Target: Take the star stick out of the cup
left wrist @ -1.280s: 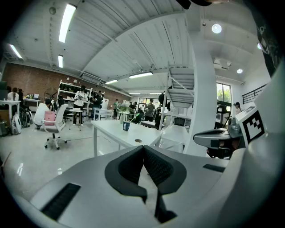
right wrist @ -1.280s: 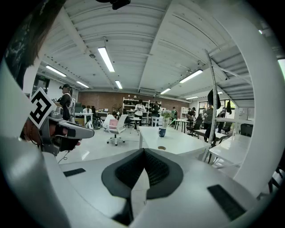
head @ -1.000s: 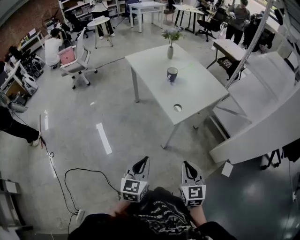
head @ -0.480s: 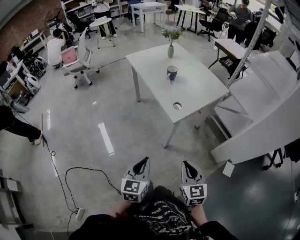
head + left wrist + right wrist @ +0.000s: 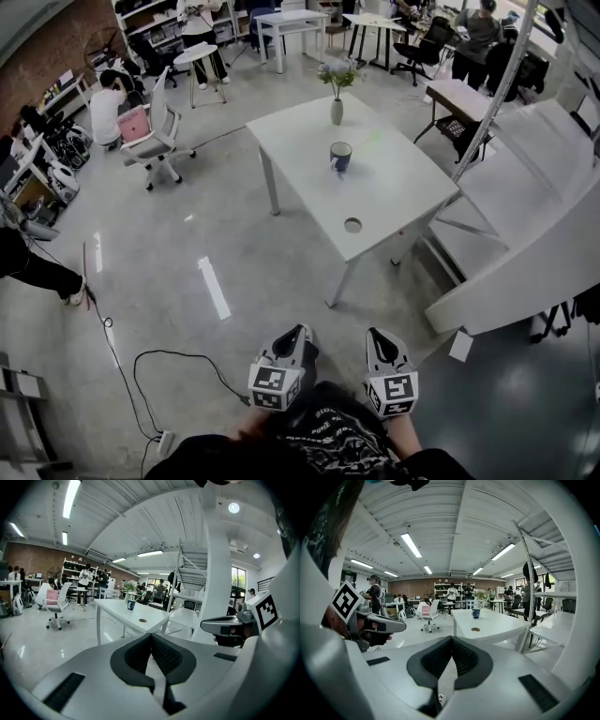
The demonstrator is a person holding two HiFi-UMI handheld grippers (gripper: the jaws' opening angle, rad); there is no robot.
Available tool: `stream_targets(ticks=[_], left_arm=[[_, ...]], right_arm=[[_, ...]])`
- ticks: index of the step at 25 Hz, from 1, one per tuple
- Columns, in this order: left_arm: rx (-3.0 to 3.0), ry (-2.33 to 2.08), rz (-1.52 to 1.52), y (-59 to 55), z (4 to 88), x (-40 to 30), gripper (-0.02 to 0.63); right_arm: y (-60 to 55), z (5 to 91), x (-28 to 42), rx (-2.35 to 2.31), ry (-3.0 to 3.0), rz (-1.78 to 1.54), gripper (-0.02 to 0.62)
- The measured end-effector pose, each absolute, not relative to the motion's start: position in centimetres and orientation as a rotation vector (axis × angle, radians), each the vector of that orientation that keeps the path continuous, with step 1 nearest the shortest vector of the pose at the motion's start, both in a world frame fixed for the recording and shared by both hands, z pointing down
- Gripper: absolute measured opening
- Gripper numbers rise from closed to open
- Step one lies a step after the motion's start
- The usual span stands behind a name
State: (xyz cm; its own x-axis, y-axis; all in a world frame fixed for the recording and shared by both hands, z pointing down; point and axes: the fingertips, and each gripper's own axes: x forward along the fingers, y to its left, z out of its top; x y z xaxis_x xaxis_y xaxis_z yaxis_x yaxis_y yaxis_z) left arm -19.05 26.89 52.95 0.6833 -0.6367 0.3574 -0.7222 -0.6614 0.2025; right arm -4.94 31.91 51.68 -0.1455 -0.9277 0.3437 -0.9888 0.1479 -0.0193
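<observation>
Stretch of floor (image 5: 234, 244) separates left gripper (image 5: 300, 331) and right gripper (image 5: 377, 335), jaws of both closed and empty, from worktop (image 5: 394, 192), cup (image 5: 340, 156) holding thin stick (image 5: 484, 603), vase (image 5: 337, 112) of flowers behind.

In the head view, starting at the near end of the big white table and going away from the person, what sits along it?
Nearest first: round hole → dark blue cup → pale vase holding flowers.
</observation>
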Motion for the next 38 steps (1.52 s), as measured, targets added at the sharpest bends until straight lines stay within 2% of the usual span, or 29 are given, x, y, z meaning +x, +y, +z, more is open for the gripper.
stream_targets(ticks=[16, 22, 38], left_arm=[[2.615, -0.979, 0.351, 2.8, 53.5, -11.8, 0.02], [2.635, -0.945, 0.377, -4.5, 53.8, -10.9, 0.02], [2.64, -0.948, 0.393, -13.0, 54.2, -6.6, 0.02]], right_arm=[[9.8, 52.7, 1.6, 1.924, -2.111, 0.413, 0.008], [2.5, 53.4, 2.1, 1.951, -2.107, 0.431, 0.008], [-5.6, 54.2, 7.1, 2.02, -2.125, 0.471, 0.008]])
